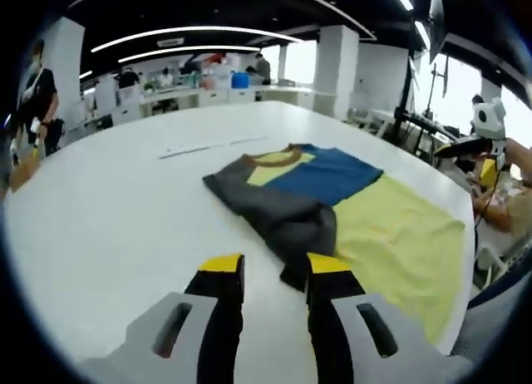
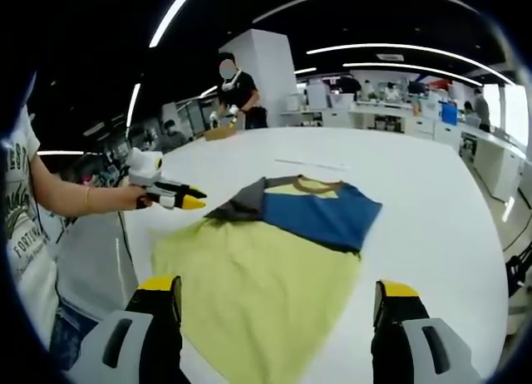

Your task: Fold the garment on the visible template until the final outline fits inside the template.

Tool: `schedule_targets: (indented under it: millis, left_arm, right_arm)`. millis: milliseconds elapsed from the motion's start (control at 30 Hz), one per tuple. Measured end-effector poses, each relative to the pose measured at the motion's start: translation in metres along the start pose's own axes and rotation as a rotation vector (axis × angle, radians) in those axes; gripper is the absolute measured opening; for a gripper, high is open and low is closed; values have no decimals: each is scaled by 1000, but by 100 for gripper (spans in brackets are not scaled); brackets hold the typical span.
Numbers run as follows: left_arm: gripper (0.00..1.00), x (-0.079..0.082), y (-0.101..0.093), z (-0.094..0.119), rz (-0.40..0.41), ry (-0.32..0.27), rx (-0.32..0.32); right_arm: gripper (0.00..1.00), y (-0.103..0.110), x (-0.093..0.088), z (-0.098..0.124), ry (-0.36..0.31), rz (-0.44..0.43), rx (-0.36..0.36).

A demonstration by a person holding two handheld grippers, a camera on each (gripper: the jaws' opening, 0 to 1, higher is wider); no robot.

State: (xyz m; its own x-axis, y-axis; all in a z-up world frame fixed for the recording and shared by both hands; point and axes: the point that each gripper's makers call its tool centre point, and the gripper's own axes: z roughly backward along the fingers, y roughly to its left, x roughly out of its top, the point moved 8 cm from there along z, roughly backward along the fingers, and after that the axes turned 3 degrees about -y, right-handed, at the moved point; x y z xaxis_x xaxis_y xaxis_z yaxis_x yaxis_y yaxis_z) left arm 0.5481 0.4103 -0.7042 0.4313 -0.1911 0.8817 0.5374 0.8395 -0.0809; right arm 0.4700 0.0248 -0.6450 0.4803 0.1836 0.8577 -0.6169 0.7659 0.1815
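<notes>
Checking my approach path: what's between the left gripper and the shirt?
Bare white table between the left gripper and the shirt, in the left gripper view.

Bright ceiling strips, fisheye warp, soft edges.

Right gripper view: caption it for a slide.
Open right gripper hovers over a yellow, blue and grey shirt on a white table; left gripper alongside.

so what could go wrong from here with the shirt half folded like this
The shirt's yellow body lies close to the table edge on the person's side, so a careless pull might drag it off. The grey sleeve is folded over loosely and bunched; the next fold could trap that lump. Both the left gripper and right gripper are open and off the cloth, so a shallow pinch may catch one layer.
</notes>
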Motion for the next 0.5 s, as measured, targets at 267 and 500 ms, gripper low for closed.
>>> schedule_targets:
  millis: [267, 500]
  left_arm:
    - [20, -17, -4, 1, 15, 39, -4]
    - [18, -18, -1, -14, -8, 69, 0]
  right_arm:
    - [95, 0, -1, 0, 10, 2, 0]
    - [94, 0, -1, -1, 18, 4, 0]
